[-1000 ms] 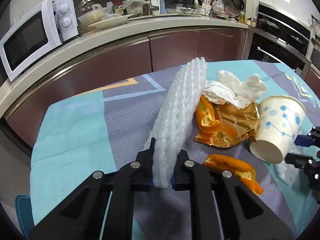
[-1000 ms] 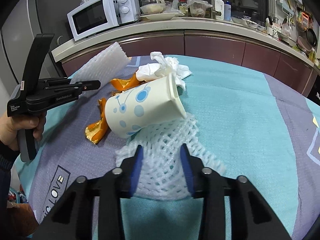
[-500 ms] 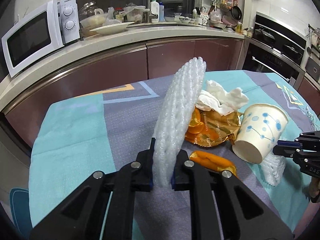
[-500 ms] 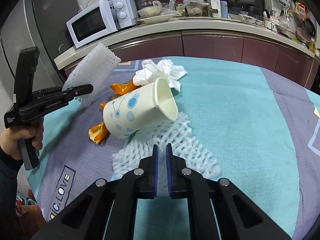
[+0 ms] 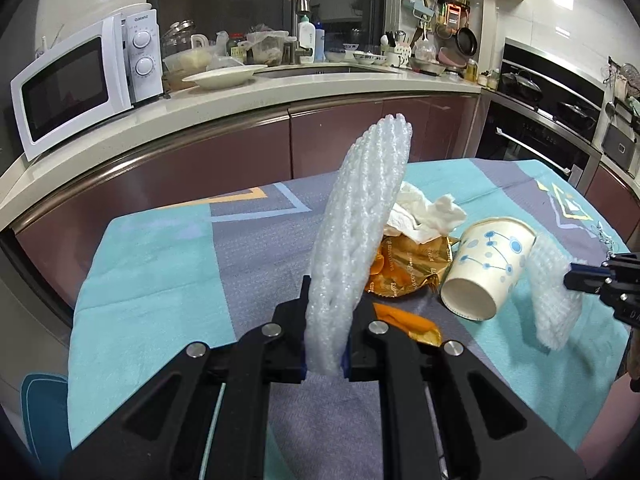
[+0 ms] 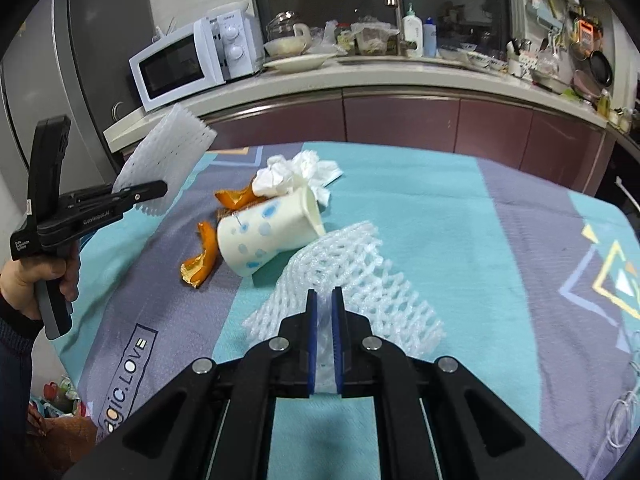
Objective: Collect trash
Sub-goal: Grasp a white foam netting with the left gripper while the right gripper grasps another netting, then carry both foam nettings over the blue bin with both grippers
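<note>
My left gripper [image 5: 326, 322] is shut on a white foam net sleeve [image 5: 360, 232] that stands up from its jaws; the same gripper [image 6: 160, 190] and sleeve [image 6: 168, 152] show at the left of the right wrist view, held in a hand [image 6: 36, 276]. My right gripper [image 6: 325, 304] is shut on a second foam net [image 6: 352, 276], lifted off the cloth; it also hangs from that gripper [image 5: 570, 278] as a foam net [image 5: 554, 300] at the right edge. A tipped paper cup [image 5: 486, 268] [image 6: 268, 236], orange peels [image 5: 408, 322] [image 6: 202, 258], a gold wrapper [image 5: 412, 268] and crumpled tissue [image 5: 424, 216] [image 6: 296, 174] lie between them.
The table wears a teal and grey cloth [image 5: 160, 264] [image 6: 440, 216]. Behind runs a kitchen counter [image 5: 240, 96] with a white microwave [image 5: 84, 80], a plate [image 5: 224, 76] and a sink. An oven [image 5: 540, 136] stands at the right. A bag of rubbish [image 6: 60, 412] sits below the table's left edge.
My right gripper closed on the foam net and raised it off the cloth beside the cup. My left gripper rose a little, the first sleeve still in its grip.
</note>
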A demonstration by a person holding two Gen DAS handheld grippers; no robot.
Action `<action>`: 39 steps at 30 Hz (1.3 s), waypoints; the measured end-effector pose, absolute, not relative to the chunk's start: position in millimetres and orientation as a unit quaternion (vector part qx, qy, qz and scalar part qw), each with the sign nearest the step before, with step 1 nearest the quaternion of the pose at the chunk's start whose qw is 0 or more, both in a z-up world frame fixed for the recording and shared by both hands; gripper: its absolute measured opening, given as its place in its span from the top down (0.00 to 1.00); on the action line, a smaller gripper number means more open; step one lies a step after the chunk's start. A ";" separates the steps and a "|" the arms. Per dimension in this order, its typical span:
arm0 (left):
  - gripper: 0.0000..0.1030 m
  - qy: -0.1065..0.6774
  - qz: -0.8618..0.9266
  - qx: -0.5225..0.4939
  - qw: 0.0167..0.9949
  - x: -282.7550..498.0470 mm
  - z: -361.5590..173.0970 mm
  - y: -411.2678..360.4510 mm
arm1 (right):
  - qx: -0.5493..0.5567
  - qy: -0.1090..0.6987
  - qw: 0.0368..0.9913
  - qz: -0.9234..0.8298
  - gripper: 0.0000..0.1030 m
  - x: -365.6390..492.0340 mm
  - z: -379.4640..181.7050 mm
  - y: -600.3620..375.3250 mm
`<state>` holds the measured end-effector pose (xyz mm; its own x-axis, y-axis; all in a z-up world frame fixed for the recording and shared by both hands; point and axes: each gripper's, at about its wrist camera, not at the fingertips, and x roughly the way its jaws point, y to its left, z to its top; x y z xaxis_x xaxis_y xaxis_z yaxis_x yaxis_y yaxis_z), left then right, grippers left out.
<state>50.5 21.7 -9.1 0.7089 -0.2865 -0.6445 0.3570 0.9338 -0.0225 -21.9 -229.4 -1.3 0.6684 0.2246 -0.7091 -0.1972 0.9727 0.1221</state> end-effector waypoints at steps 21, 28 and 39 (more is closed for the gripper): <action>0.89 0.298 -0.103 0.036 0.949 -29.4 31.2 97.7 | -0.020 0.321 0.916 0.239 0.95 -18.6 59.3 -132.1; 0.89 0.298 -0.036 0.019 0.954 -58.5 36.8 161.9 | -0.047 0.312 0.892 0.322 0.95 2.5 64.2 -42.6; 0.89 0.287 0.073 -0.005 0.955 -101.7 47.1 270.4 | -0.076 0.299 0.852 0.422 0.95 13.3 77.0 89.1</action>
<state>-101.7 270.4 47.1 0.8244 0.1374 -0.5490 -0.1432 0.9892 0.0326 13.3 89.1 77.0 0.4646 0.6738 -0.5745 -0.7653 0.6320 0.1223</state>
